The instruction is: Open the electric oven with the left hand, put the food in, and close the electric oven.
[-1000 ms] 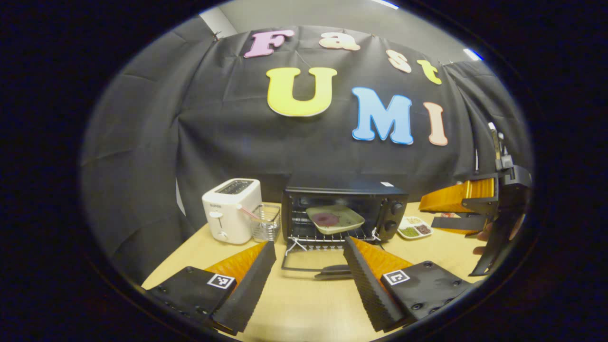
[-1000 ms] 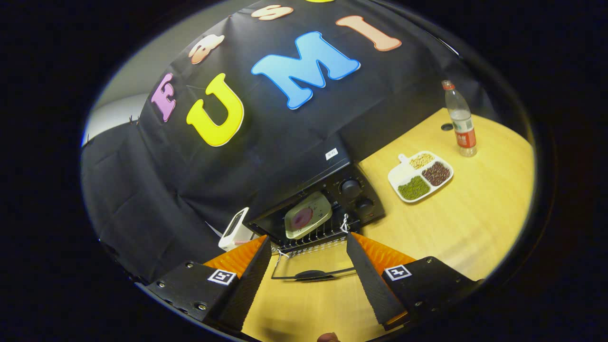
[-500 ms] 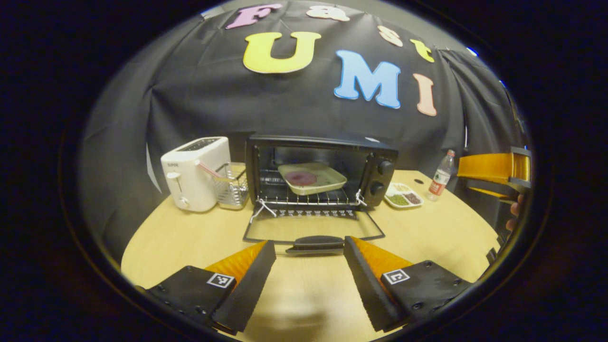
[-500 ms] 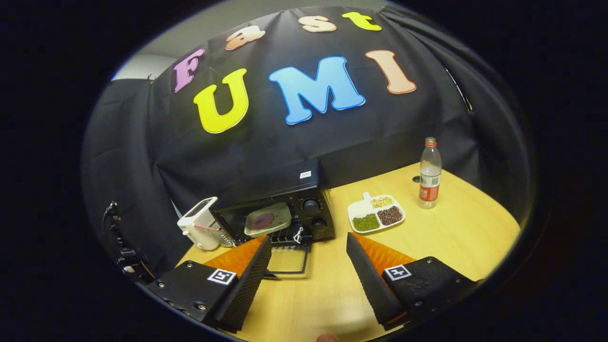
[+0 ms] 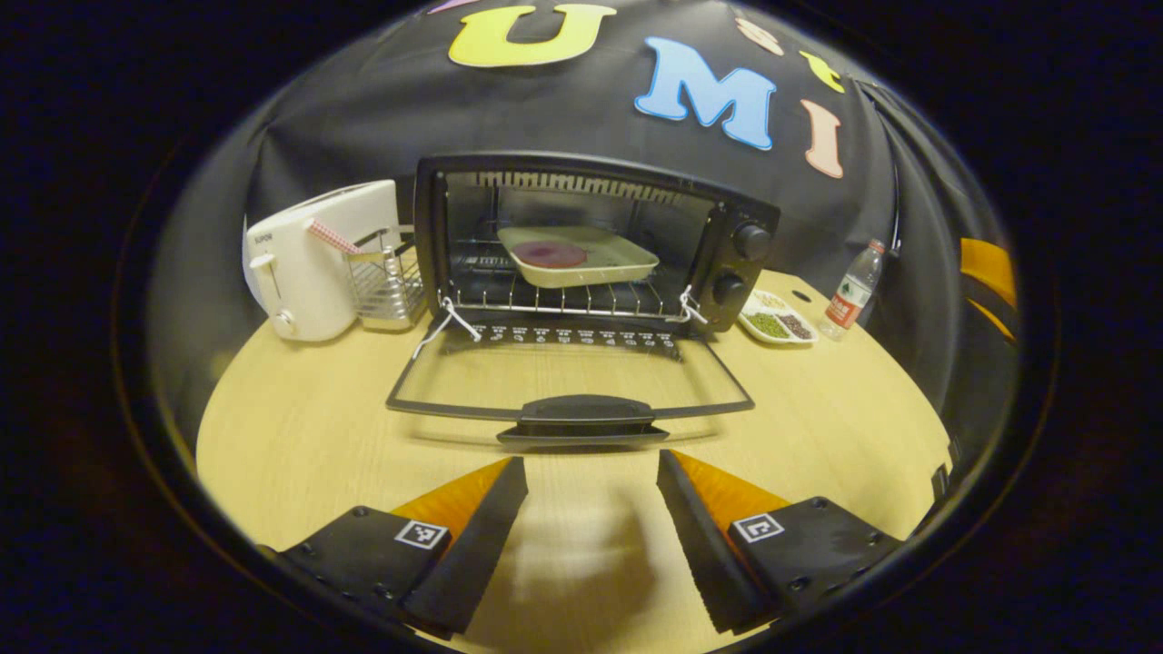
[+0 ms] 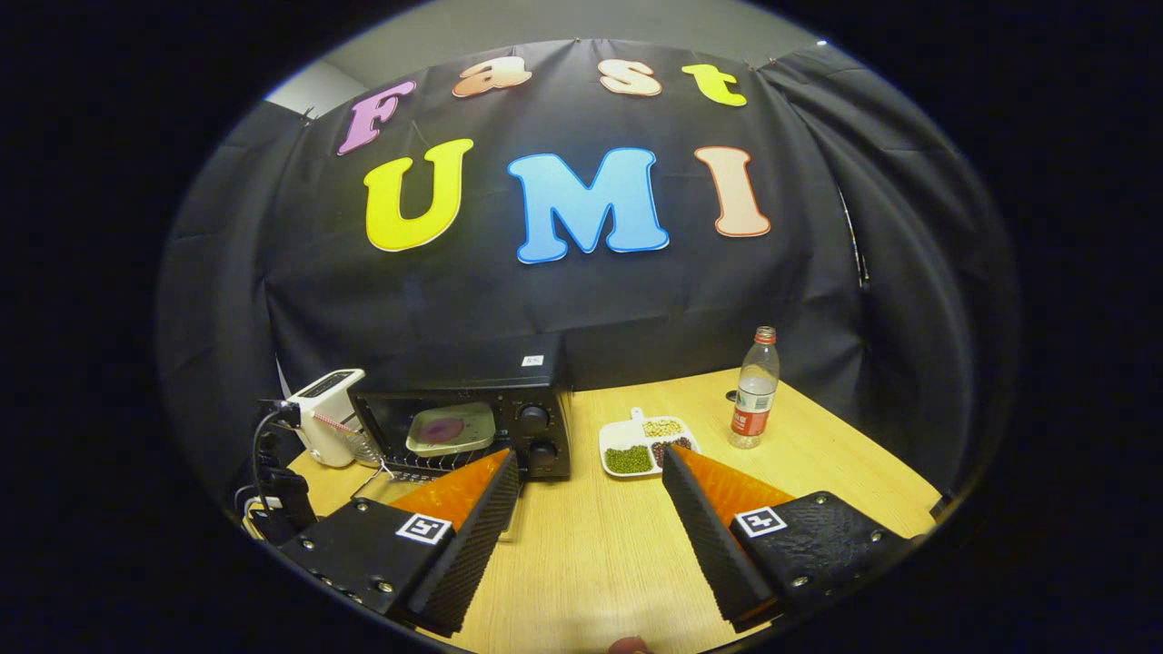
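Food plate (image 5: 576,256) sits on the oven (image 5: 591,241) rack, door (image 5: 571,386) dropped flat. Closing step now: my left gripper (image 5: 591,481) is spread empty just before the door handle (image 5: 586,418); I'd lift it next. Right gripper (image 6: 589,486) gapes empty.

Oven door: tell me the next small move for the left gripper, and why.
Probably ease the open left gripper forward and under the door handle to lift it shut: the door lies flat open, and the plate of food already sits on the rack.
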Tool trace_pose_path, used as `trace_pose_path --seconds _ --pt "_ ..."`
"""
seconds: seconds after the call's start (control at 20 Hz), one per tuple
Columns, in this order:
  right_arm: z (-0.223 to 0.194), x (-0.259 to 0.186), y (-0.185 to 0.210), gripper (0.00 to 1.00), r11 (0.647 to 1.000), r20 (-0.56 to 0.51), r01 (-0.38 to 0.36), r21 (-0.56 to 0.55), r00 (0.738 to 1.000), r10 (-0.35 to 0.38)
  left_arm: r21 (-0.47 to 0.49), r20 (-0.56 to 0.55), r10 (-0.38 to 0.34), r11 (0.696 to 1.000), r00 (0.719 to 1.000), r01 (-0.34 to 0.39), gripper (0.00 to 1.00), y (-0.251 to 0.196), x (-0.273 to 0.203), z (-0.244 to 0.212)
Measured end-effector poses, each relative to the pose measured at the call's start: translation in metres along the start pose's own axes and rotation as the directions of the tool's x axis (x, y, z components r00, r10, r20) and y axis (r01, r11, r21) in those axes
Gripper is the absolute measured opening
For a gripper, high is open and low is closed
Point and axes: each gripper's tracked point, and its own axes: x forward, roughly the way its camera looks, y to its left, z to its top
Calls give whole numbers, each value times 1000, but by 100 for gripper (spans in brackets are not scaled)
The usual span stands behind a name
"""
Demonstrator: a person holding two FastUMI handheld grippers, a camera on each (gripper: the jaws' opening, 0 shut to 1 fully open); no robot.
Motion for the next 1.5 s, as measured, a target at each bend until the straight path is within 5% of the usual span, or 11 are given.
trace_pose_path --seconds 0.45,0.95,1.5 --pt "-3 -3 -16 98 998 -3 64 -16 998 -64 24 -18 30 999 999 -30 98 3 28 -2" --pt "6 0 -6 98 999 21 17 -41 1000 -17 1 47 57 998 997 -57 98 2 17 15" --pt "5 6 -1 98 999 17 -9 -31 1000 9 34 206 51 998 977 -59 100 -6 -10 87"
